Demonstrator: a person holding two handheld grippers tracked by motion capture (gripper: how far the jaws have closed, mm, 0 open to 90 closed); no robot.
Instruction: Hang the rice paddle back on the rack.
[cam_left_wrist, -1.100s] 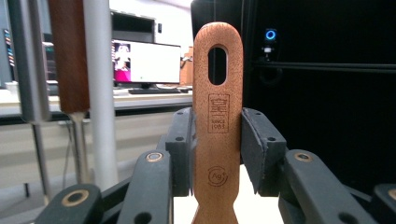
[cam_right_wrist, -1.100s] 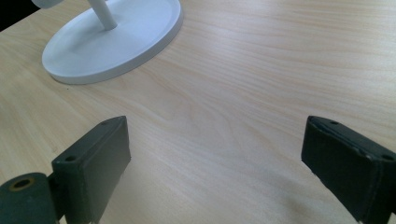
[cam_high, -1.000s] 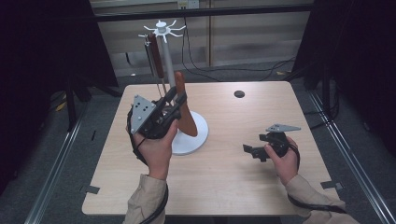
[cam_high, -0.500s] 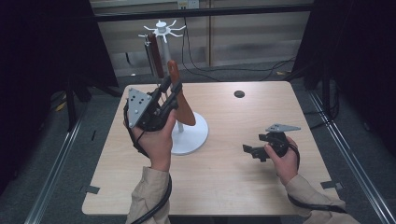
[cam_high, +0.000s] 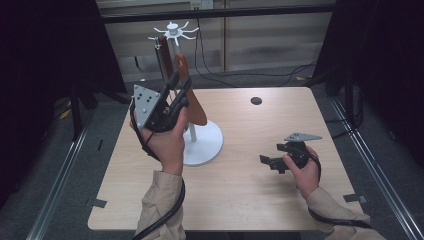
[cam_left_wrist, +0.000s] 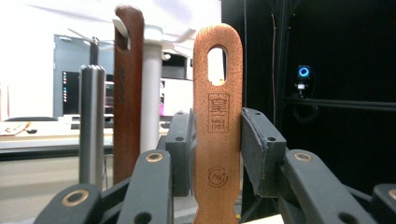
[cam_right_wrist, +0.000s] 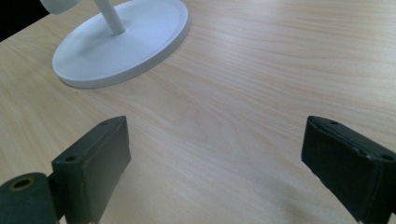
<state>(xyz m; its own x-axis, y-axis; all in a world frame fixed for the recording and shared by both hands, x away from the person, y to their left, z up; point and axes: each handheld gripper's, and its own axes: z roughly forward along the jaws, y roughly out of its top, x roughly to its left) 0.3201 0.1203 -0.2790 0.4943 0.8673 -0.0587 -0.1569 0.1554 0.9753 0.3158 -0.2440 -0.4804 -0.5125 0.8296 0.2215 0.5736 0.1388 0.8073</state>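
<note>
Wooden utensil, light brown (cam_left_wrist: 218, 126), flat handle with oblong hanging slot at top, stamped mark below the slot; held upright, handle end up, broad end down beside the stand's pole in the high view (cam_high: 192, 102).

Left gripper (cam_high: 176, 92): clamped on the light utensil's handle, a pad pressed to each flat edge, slot well above the pads (cam_left_wrist: 180, 149). Raised off the table, close to the stand.

Right gripper (cam_high: 272, 162): spread wide, nothing between the jaws; resting low over bare tabletop (cam_right_wrist: 243, 93), well apart from the stand.

Stand, white (cam_high: 202, 142): round base on the table, thin pole, crown of radiating hooks at top (cam_high: 172, 31).

Second utensil, dark brown wood (cam_left_wrist: 127, 93): already hung from one hook through its own slot, just beside the pole.

Metal handle, grey (cam_left_wrist: 91, 121): upright near the dark utensil; hanging point not discernible.

Small dark disc (cam_high: 256, 100): far side of the table, apart from everything.

Step judged in hand: lifting the light utensil toward the hook crown for hanging.

Next move, judged: raise until slot reaches hook height, align slot with a free hook, thread on, then release. Risk: knocking the dark utensil or tipping the stand.
</note>
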